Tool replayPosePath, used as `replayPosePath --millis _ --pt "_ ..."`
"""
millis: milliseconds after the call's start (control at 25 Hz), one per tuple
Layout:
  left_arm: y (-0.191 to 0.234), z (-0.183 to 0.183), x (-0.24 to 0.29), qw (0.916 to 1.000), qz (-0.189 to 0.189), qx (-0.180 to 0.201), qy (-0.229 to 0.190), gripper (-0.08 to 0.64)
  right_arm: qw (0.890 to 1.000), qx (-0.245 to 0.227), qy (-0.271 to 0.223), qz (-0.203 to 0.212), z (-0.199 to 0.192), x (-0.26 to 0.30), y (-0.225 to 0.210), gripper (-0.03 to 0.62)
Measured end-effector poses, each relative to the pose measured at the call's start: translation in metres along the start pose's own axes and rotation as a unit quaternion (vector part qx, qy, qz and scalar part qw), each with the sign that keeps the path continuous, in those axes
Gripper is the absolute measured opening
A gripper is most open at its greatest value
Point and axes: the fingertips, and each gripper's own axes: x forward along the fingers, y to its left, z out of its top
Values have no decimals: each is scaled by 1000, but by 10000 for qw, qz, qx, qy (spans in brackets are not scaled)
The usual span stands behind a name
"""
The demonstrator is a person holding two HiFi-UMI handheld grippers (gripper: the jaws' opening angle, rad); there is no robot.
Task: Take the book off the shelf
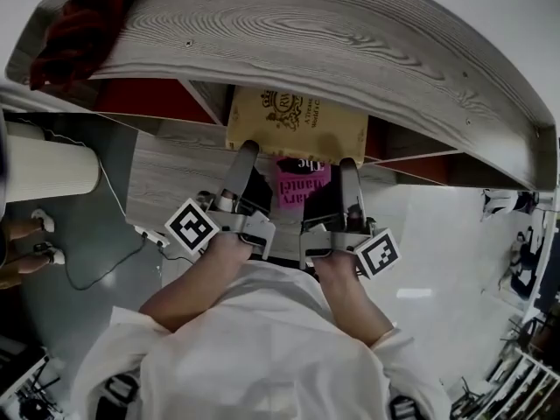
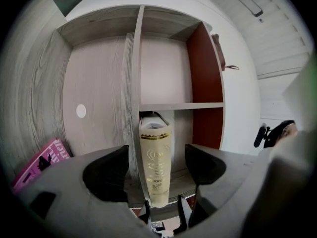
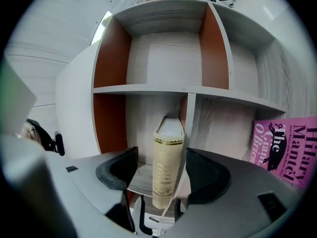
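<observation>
A cream book with gold print (image 2: pixel 156 165) stands upright in a lower shelf compartment, spine toward me. My left gripper (image 2: pixel 156 171) is open: the spine shows between its dark pads (image 2: pixel 106 175) with a gap on each side. My right gripper (image 3: pixel 166 176) is also open, and the same book (image 3: pixel 167 165) stands between its jaws, touching neither. In the head view the book (image 1: pixel 296 125) sits under the shelf's top board, with the left gripper (image 1: pixel 248 153) and right gripper (image 1: pixel 349 166) reaching to its near edge. A pink book (image 1: pixel 302 186) lies between them.
The grey wood shelf (image 1: pixel 289 33) has red side panels (image 3: pixel 111 58) and a vertical divider (image 2: pixel 132 83). The pink book (image 3: pixel 287 148) leans in the neighbouring compartment. A red cloth (image 1: pixel 79 29) lies on the shelf top. A white cylinder (image 1: pixel 48 175) and cables (image 1: pixel 114 252) sit at the left.
</observation>
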Motion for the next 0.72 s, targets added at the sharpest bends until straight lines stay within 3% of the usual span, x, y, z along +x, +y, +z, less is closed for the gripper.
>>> replayPosePath --millis 520,720 --pt "6 4 11 9993 132 -354 38 342 9996 96 122 -254 -2 11 -5 261" --pt "6 4 13 9989 136 -448 18 229 9989 264 125 -356 -1 13 -11 220"
